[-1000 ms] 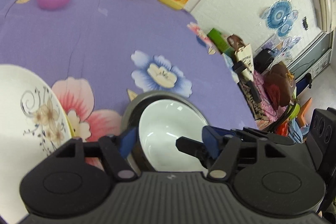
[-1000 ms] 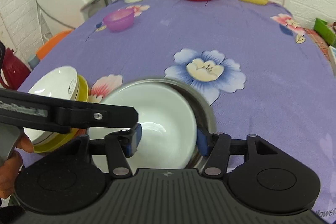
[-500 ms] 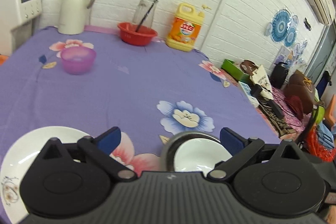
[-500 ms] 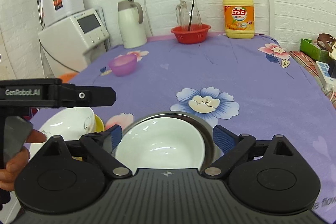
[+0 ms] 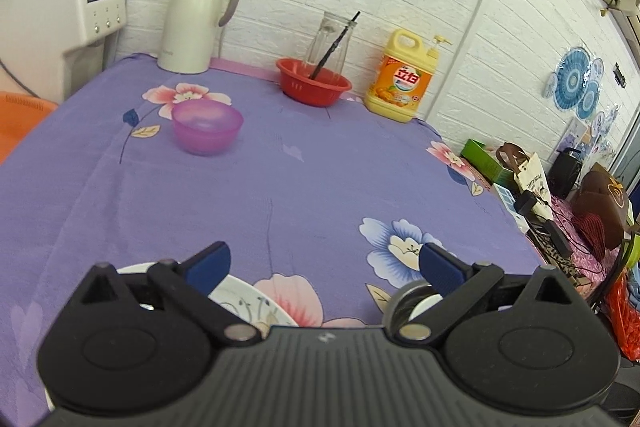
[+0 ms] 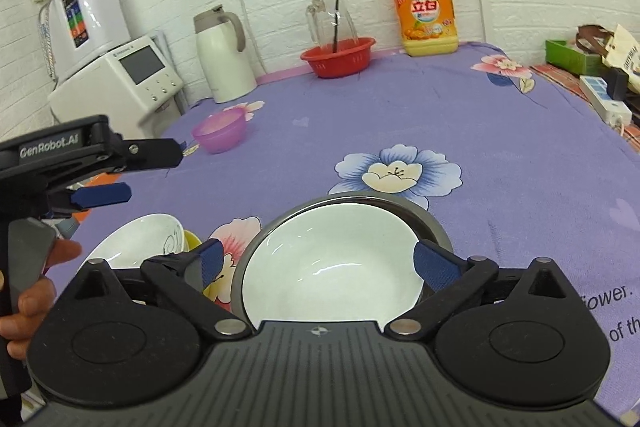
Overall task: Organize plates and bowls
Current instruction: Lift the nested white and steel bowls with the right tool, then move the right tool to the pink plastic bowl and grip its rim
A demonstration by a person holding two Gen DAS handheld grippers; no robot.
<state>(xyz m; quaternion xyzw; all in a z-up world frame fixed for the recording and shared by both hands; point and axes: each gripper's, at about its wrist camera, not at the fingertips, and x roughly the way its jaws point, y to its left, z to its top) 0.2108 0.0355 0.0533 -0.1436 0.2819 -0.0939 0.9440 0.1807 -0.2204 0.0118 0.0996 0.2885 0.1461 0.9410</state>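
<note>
Your right hand-held gripper (image 6: 316, 263) sits wide open right over the white bowl (image 6: 332, 263), pads clear of its rim, nothing held. That bowl is nested inside a grey metal bowl (image 6: 434, 223) on the purple flowered tabletop (image 6: 440, 131). Your left hand-held gripper (image 5: 324, 263) is spread wide too and holds nothing. Both sets of jaws have just been opening. Below it to the left lies the white flower-patterned plate (image 6: 136, 239), on top of a yellow dish (image 6: 192, 239). A purple bowl (image 5: 207, 123) sits well apart, further back.
</note>
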